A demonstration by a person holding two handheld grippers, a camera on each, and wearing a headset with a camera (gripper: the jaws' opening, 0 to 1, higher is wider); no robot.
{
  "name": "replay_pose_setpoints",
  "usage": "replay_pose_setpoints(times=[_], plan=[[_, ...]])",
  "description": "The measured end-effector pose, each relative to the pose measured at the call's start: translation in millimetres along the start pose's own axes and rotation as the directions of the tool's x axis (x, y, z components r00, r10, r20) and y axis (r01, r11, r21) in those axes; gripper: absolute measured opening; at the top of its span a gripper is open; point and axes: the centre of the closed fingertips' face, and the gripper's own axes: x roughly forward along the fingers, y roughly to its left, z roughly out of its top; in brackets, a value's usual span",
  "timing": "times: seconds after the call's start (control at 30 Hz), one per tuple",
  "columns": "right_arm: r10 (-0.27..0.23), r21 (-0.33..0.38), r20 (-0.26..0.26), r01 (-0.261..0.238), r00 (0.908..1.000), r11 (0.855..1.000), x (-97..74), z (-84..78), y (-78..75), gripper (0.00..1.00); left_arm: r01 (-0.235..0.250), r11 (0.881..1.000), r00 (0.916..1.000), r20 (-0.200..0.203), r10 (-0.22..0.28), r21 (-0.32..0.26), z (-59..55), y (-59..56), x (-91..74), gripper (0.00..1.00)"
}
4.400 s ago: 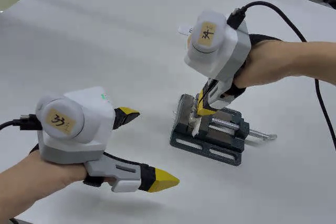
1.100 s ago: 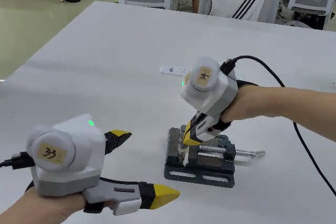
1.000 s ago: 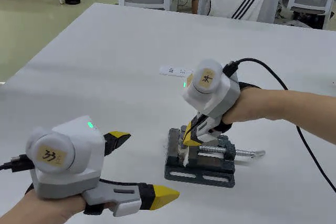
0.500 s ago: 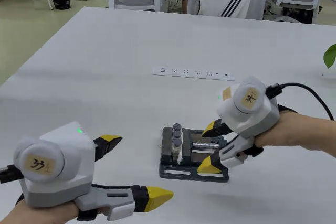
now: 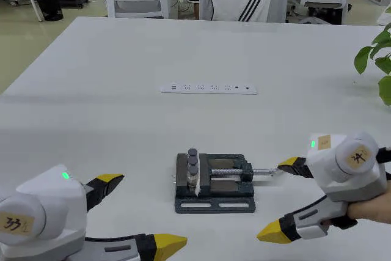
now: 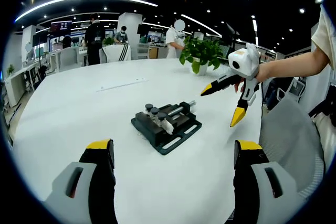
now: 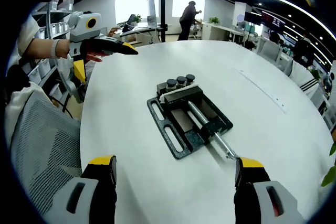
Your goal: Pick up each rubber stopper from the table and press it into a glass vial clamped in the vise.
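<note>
**Workbench, both tools held clear of the work.** The vise [image 5: 214,195] sits mid-table [image 5: 122,59], with the vials [image 7: 178,83] clamped upright in a row at one end of its jaws. The right gripper view shows three vials, each capped by a dark stopper [image 5: 192,152] already seated. In the head view they line up one behind another, so the count blurs. The glass below the caps is hard to make out against a pale strip [image 5: 197,189] at the vise jaw.

The left gripper [image 5: 139,212] hangs to the left of the vise, well apart from it. Its jaws are spread wide with nothing between them, and its body is cut off by the bottom edge of the head view.

The right gripper [image 5: 278,198] hangs to the right of the vise, likewise spread wide and holding nothing. Its upper tip is just beside the end of the vise's screw handle [image 5: 264,172]; whether they touch cannot be told. The hand [image 5: 372,212] holding it is clipped by the frame's edge.

Beyond the vise lies a power strip [image 5: 208,88]. A plant [image 5: 376,59] enters at the right, partly cut off.
</note>
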Motion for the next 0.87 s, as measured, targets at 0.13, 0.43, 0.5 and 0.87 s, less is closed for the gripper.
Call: replay_pose_setpoints(times=[0.13, 0.43, 0.5, 0.87], plan=[[-0.019, 0.060, 0.036, 0.017, 0.9992, 0.998, -4.5, -7.5, 2.0, 0.98, -0.002, 1.000, 1.0000, 0.003, 0.002, 0.000, 1.1, -1.7, 0.6, 0.96], [-0.047, 0.128, 0.065, 0.039, 0.9968, 0.991, -11.3, -17.1, 2.9, 0.99, -0.009, 1.000, 1.0000, -0.003, 0.010, 0.007, 1.5, 0.7, 1.6, 0.99], [-0.048, 0.139, 0.074, 0.037, 0.9961, 0.990, -12.6, -16.4, 3.0, 0.99, -0.014, 1.000, 0.9999, -0.004, 0.014, 0.011, 1.5, 1.4, 1.4, 0.99], [-0.044, 0.161, 0.075, 0.031, 0.9962, 0.987, -13.2, -21.6, 12.4, 0.99, -0.028, 1.000, 0.9996, -0.007, 0.028, -0.009, -0.6, 6.4, -2.9, 0.99]])
